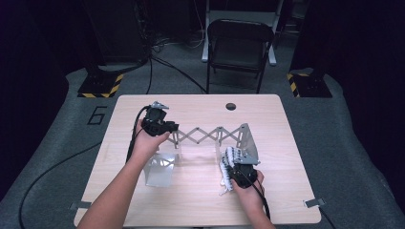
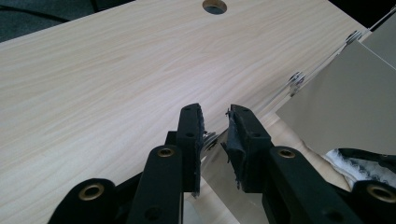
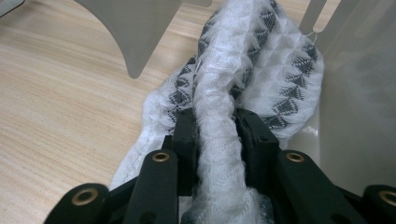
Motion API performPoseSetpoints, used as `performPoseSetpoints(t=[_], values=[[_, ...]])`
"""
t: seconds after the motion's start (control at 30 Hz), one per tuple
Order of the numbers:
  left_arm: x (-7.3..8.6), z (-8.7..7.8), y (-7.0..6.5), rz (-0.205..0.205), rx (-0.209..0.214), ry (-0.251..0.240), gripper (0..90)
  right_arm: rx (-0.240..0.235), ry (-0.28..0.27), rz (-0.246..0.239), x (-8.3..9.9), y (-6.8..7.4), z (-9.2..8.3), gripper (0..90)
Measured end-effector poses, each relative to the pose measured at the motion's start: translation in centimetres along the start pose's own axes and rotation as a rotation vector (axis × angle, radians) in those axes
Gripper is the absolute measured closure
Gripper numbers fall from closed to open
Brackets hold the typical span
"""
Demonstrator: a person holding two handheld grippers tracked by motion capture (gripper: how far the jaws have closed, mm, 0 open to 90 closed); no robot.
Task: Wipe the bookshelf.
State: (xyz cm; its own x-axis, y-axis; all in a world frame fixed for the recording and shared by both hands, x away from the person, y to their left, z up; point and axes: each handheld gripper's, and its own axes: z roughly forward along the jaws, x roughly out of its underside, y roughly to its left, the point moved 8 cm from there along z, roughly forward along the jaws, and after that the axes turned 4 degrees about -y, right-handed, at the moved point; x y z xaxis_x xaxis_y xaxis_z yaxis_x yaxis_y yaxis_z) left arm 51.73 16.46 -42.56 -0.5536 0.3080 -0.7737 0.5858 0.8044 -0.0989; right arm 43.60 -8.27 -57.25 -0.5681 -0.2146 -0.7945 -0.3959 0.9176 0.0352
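A metal scissor-lattice rack (image 1: 205,135) stands stretched across the middle of the wooden table (image 1: 200,107), with a grey end plate at its left (image 1: 160,169) and another at its right (image 1: 247,140). My left gripper (image 1: 174,128) is at the rack's left end. In the left gripper view its jaws (image 2: 215,116) stand slightly apart around the plate's thin top edge, with a gap showing on the right side. My right gripper (image 1: 236,164) is shut on a white cloth with a grey pattern (image 3: 261,56), bunched beside the right end plate (image 3: 355,93).
A round cable hole (image 1: 231,106) sits near the table's far edge. A dark folding chair (image 1: 239,47) stands behind the table, and two stand bases with yellow-black stripes (image 1: 100,86) rest on the floor. Cables trail off to the left.
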Motion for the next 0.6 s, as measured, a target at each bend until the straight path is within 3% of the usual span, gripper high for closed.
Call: performPoseSetpoints(t=[0.03,0.27,0.6], values=[[0.0,0.0,0.0,0.005,0.003,0.004,74.7,0.004,-0.009,0.018,-0.2,0.1,0.2,70.5],[0.3,-0.3,-0.4,0.032,0.013,0.018,75.5,0.001,-0.008,-0.011,0.0,-0.1,0.0,70.6],[0.9,-1.0,-1.7,0.060,0.030,0.025,76.0,0.019,-0.001,-0.027,1.0,-2.9,-1.4,71.4]])
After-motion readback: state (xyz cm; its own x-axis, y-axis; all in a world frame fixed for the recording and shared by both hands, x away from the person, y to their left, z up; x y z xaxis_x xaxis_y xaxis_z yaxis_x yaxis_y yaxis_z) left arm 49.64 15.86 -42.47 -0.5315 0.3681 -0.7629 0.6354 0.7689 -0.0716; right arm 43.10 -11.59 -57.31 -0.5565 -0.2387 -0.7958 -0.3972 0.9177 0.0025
